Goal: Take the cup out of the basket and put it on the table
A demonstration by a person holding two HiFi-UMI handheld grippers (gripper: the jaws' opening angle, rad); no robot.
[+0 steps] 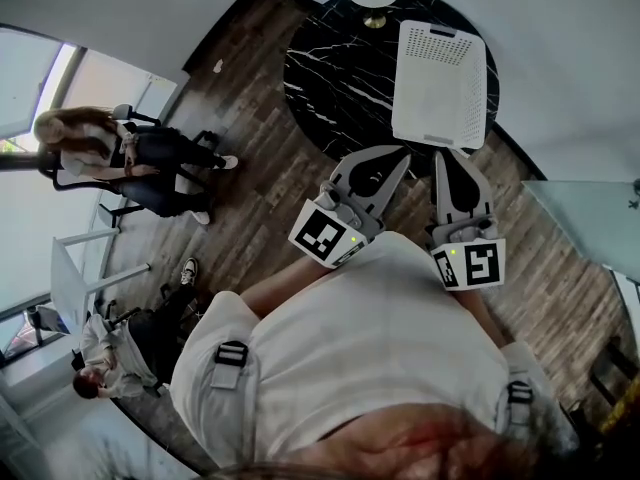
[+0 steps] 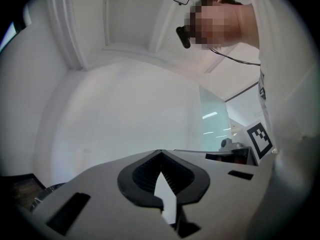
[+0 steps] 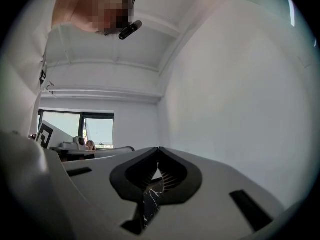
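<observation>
- Head view: one white basket (image 1: 440, 40) stands on the one round black table (image 1: 325, 68), straight ahead of both my claws. Its long axis runs away from me.
- My right claw (image 1: 447, 154) is nearer, its tips just short of the basket's near edge. My left claw (image 1: 400, 155) sits just beside it, off the basket's left corner.
- Both claws are clenched with tips meeting, and nothing is between them in either gripper view.
- Cup: I can make out none in any view. I judge it lies inside the basket, so I must reach forward and open first.
</observation>
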